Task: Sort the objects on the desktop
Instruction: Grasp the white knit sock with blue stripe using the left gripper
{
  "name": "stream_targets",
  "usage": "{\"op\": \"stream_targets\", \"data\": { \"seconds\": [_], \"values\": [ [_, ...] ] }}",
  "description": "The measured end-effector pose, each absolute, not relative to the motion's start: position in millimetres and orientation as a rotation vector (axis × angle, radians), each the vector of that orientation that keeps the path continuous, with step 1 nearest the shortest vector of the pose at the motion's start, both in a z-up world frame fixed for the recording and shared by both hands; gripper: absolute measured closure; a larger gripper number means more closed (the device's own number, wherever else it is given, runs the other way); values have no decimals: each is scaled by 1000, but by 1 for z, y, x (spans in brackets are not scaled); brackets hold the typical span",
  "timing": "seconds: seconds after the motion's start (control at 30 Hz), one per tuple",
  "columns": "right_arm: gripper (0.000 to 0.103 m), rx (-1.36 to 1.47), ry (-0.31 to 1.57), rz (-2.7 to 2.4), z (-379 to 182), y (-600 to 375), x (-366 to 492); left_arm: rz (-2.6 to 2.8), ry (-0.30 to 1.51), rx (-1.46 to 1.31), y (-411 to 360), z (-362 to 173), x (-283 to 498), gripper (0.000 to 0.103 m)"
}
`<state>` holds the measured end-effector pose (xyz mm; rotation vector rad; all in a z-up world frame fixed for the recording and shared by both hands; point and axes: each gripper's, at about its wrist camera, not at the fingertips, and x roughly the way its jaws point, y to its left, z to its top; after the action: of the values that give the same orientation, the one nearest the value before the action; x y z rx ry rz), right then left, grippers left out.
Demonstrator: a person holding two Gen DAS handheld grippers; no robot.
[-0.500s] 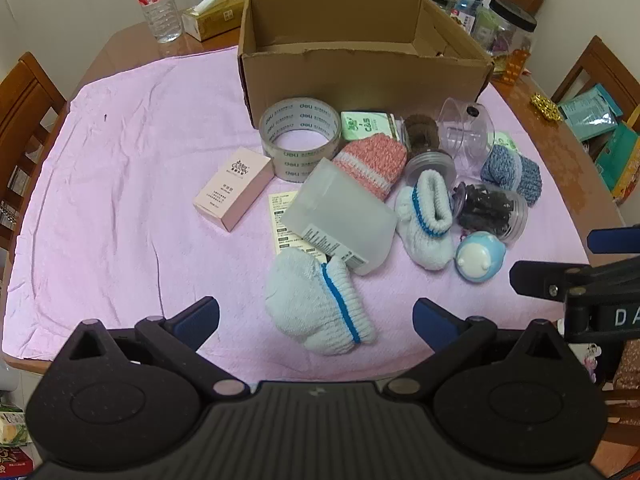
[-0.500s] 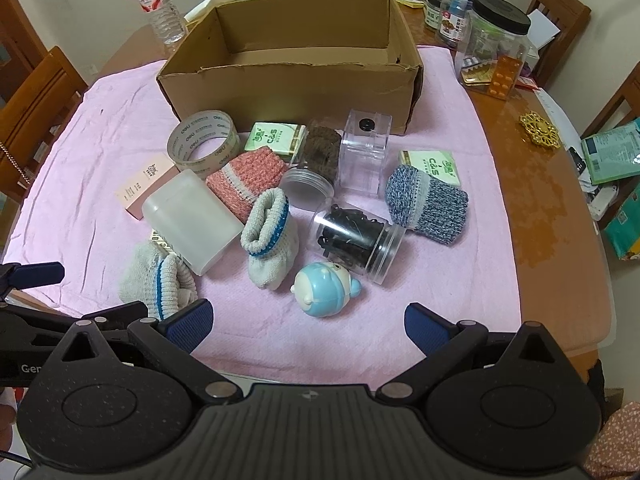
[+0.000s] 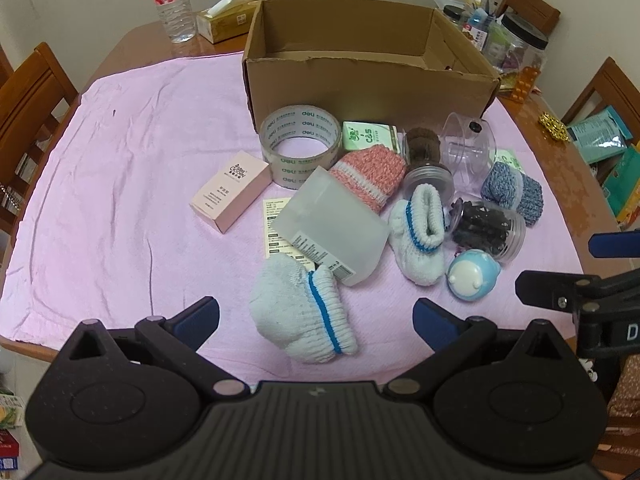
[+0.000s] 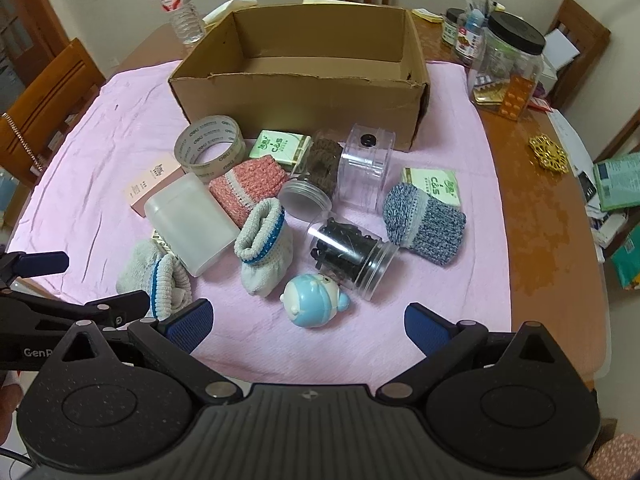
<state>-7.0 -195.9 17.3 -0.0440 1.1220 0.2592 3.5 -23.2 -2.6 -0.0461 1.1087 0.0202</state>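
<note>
An open cardboard box (image 3: 360, 76) (image 4: 296, 92) stands at the back of the pink cloth (image 3: 120, 168). In front of it lie a tape roll (image 3: 300, 148), a pink carton (image 3: 230, 190), a frosted plastic container (image 3: 332, 226), several knitted socks, two clear jars and a blue round toy (image 4: 314, 298). My left gripper (image 3: 316, 320) hovers open over the near edge, just before a white sock with a blue stripe (image 3: 300, 312). My right gripper (image 4: 308, 326) hangs open too, close in front of the blue toy. Neither holds anything.
Wooden chairs ring the table. A water bottle (image 3: 172, 4) and tissue box (image 3: 226, 20) stand at the back left. Jars, pill packs and packets crowd the right side (image 4: 508, 60). A gold coaster (image 4: 548, 156) lies on bare wood.
</note>
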Motion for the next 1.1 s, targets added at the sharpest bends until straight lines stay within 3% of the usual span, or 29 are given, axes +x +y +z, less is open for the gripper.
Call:
{"op": "stream_targets", "data": {
  "seconds": [0.33,0.7,1.1],
  "values": [
    [0,-81,1087,374,13,-206,-2,-5,997,34,-36,-4,-5,1],
    [0,-40,1134,367,-18,-213,2,-142,1060,27,-13,-40,-3,1],
    [0,33,1176,279,-56,-209,-9,-365,1004,292,-13,-69,0,1]
  ]
}}
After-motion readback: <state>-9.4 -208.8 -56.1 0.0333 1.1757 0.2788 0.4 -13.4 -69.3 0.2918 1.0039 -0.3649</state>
